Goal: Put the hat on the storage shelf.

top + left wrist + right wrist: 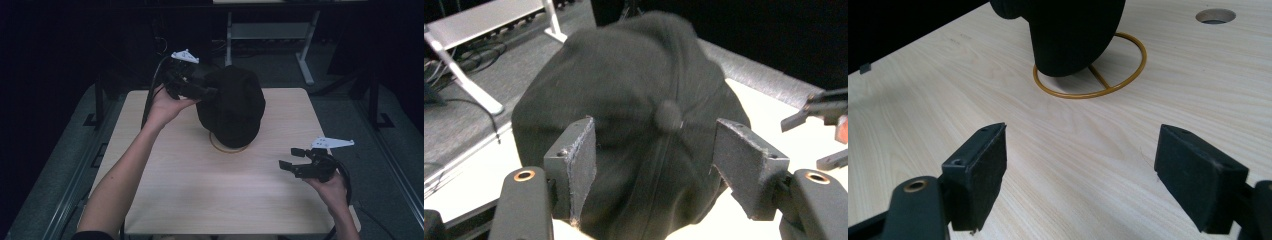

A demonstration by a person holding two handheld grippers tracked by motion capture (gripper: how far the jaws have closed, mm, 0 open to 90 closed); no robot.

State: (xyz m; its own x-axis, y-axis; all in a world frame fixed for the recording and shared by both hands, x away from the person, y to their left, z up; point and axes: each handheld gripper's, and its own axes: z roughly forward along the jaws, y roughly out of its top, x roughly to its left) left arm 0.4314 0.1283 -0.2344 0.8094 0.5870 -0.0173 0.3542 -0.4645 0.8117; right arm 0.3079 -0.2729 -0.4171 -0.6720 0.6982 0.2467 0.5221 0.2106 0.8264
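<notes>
Cap (624, 115) button (668, 116), left gripper view

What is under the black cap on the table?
Below the black cap a yellow wire ring rests on the table, with a thin bar crossing inside it. Whatever rises from that base into the cap is hidden by the fabric.

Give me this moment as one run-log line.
left tool: open, at black cap | right tool: open, over table | cap: on ring stand
</notes>
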